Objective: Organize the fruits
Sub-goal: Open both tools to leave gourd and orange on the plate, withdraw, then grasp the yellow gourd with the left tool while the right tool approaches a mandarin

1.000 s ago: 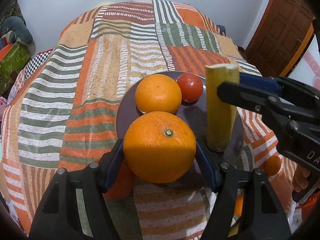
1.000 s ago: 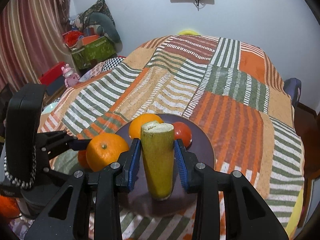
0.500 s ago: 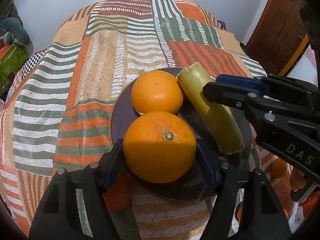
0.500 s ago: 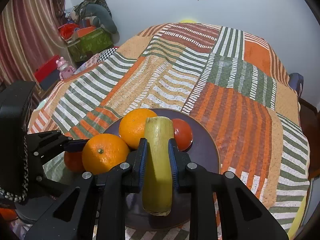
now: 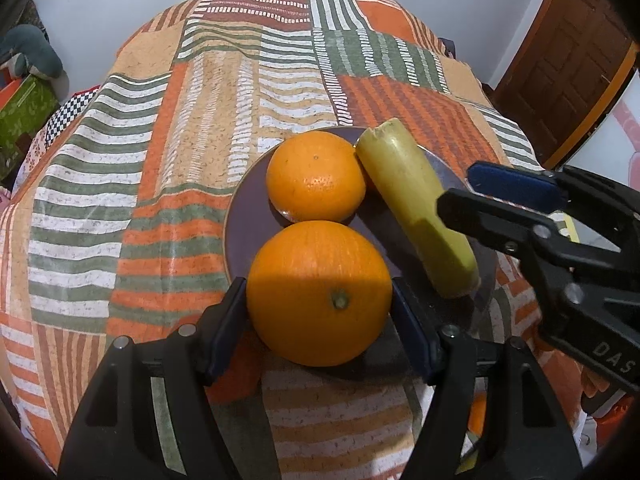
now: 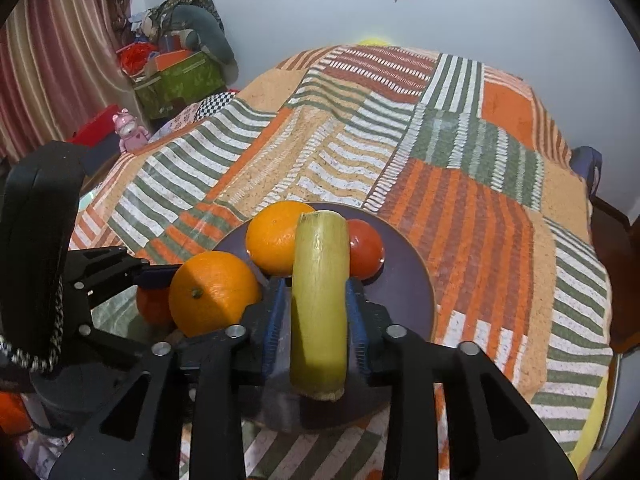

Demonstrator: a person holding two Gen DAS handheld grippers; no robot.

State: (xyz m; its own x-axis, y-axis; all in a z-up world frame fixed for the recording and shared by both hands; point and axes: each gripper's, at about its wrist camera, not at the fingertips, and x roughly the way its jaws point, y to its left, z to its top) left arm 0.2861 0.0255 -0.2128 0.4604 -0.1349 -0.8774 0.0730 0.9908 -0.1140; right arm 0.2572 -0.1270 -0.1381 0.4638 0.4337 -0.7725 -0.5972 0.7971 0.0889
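Observation:
A dark purple plate [image 5: 248, 204] [image 6: 408, 280] sits on the striped tablecloth. On it lie an orange [image 5: 316, 176] [image 6: 272, 236] and a red tomato [image 6: 366, 254]. My left gripper [image 5: 320, 312] is shut on a second orange [image 5: 320, 292] [image 6: 214, 292] at the plate's near edge. My right gripper [image 6: 316, 316] [image 5: 492, 204] is shut on a yellow-green banana piece [image 6: 319, 296] [image 5: 416, 204], which lies tilted over the plate beside the first orange, hiding the tomato in the left wrist view.
Another orange fruit [image 6: 154, 306] lies on the cloth under the left gripper. A small orange [image 5: 476, 408] sits low at the right. A green box [image 6: 180, 80] and a pink toy [image 6: 128, 130] stand beyond the table's left side. A wooden door [image 5: 560, 60] is at the right.
The right gripper tipped the banana piece from upright to lying tilted toward the far side of the plate. The left gripper kept the orange at the plate's near edge.

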